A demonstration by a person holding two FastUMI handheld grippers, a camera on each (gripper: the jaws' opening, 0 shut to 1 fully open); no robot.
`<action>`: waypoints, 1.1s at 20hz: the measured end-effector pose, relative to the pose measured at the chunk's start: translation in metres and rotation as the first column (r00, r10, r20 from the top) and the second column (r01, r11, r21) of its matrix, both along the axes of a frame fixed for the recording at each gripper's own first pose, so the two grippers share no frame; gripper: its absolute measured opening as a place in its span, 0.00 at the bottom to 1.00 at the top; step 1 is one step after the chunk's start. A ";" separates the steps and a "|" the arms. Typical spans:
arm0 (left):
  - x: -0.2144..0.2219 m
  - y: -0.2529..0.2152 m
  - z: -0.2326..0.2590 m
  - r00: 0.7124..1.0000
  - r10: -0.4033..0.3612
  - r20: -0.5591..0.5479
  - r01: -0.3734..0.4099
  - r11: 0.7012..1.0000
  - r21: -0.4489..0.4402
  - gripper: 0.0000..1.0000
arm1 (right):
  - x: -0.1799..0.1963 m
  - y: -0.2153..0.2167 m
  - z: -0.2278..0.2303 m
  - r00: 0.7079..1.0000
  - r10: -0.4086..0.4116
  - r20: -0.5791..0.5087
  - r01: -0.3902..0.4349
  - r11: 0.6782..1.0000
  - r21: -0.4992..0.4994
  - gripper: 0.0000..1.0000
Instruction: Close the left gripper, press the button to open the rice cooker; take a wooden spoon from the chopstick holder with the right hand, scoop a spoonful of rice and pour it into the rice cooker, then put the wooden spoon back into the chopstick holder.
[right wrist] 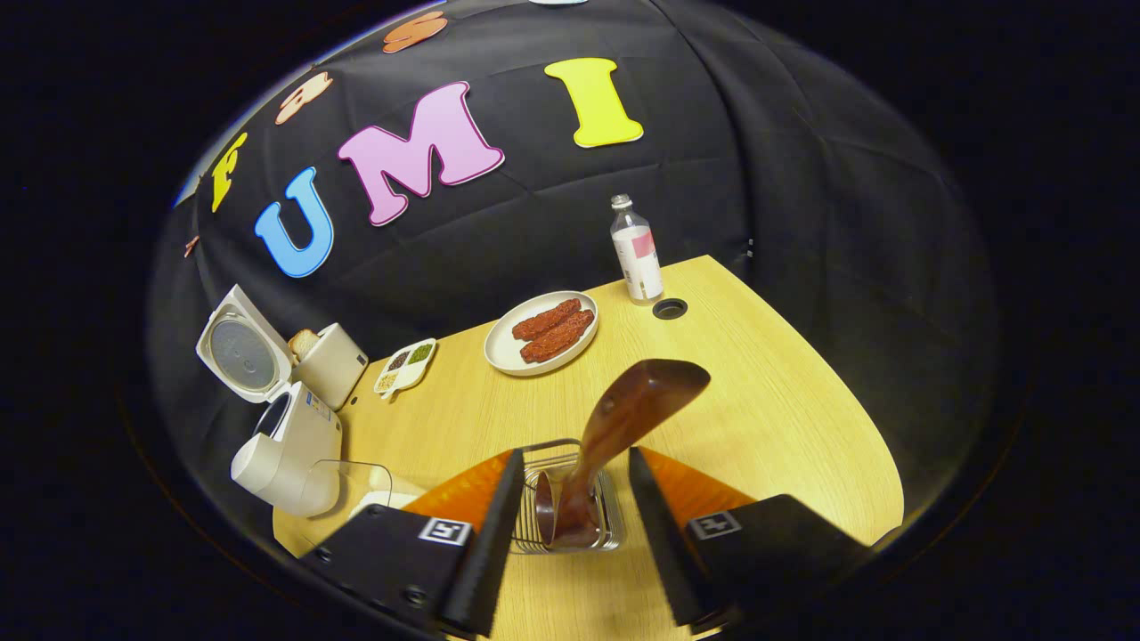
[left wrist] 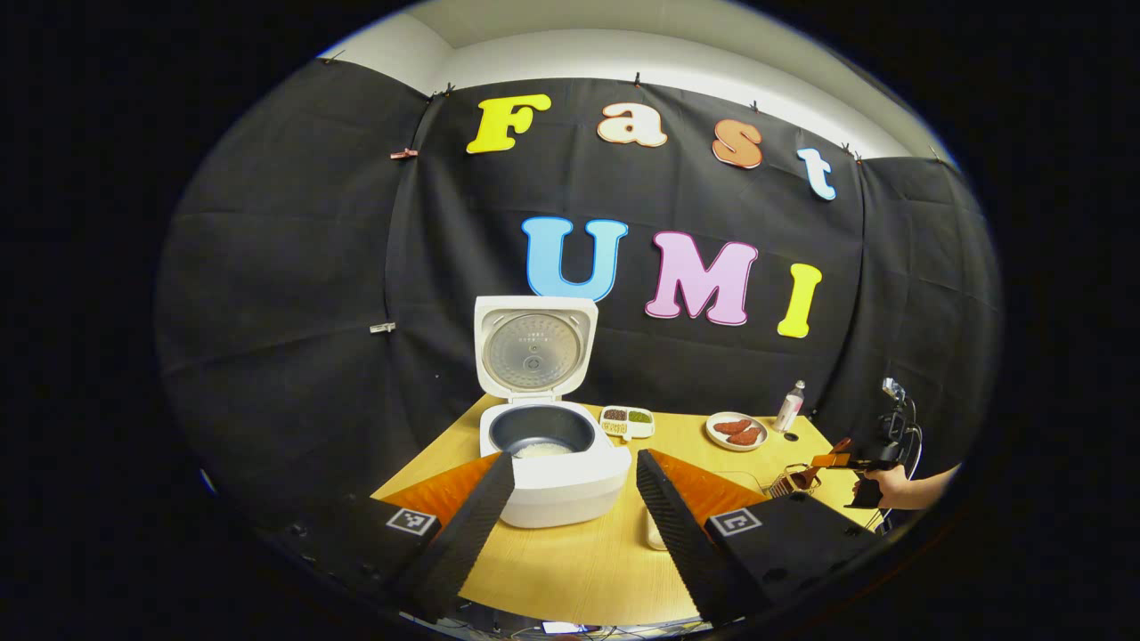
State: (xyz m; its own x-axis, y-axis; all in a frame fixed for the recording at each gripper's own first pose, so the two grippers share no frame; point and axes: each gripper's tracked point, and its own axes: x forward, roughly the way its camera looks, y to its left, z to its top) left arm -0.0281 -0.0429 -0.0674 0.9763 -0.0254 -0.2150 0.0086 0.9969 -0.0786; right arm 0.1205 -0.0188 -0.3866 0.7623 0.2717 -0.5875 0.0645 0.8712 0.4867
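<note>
The white rice cooker [left wrist: 557,485] stands with its lid [left wrist: 533,347] up, and some white rice lies in its dark pot [left wrist: 543,436]. My left gripper [left wrist: 574,463] hovers open just in front of it, holding nothing. In the right gripper view the brown wooden spoon [right wrist: 623,418] stands bowl-up in the wire chopstick holder [right wrist: 610,525]. My right gripper [right wrist: 575,458] is open, one finger on each side of the spoon's handle without pressing on it. The left gripper view has that gripper [left wrist: 877,463] at the far right, held by a hand [left wrist: 891,488] above the holder [left wrist: 793,481].
On the wooden table [right wrist: 784,418] are a plate of sausages [right wrist: 541,332], a bottle [right wrist: 636,249], a divided dish of beans [right wrist: 405,365] and a toaster [right wrist: 329,361] behind the cooker [right wrist: 289,445]. A clear container [right wrist: 356,485] sits beside the cooker. A cable hole [right wrist: 670,309] is near the bottle.
</note>
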 end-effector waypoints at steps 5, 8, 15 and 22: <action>0.023 0.010 0.036 0.996 -0.030 0.086 0.031 1.000 -0.006 0.95 | -0.036 -0.015 0.031 0.999 -0.045 0.016 0.046 0.998 -0.040 0.99; 0.041 0.017 0.065 0.987 -0.051 0.153 0.051 0.999 0.003 0.96 | -0.063 -0.029 0.070 0.990 -0.107 0.088 0.114 0.991 -0.068 0.98; 0.113 0.038 0.149 0.944 -0.069 0.322 0.063 0.998 0.031 0.95 | -0.103 -0.034 0.198 0.930 -0.075 0.359 0.179 0.947 -0.265 0.98; 0.205 0.069 0.199 0.915 -0.034 0.403 0.033 0.999 0.010 0.95 | -0.127 -0.007 0.279 0.867 -0.038 0.496 0.238 0.908 -0.345 0.99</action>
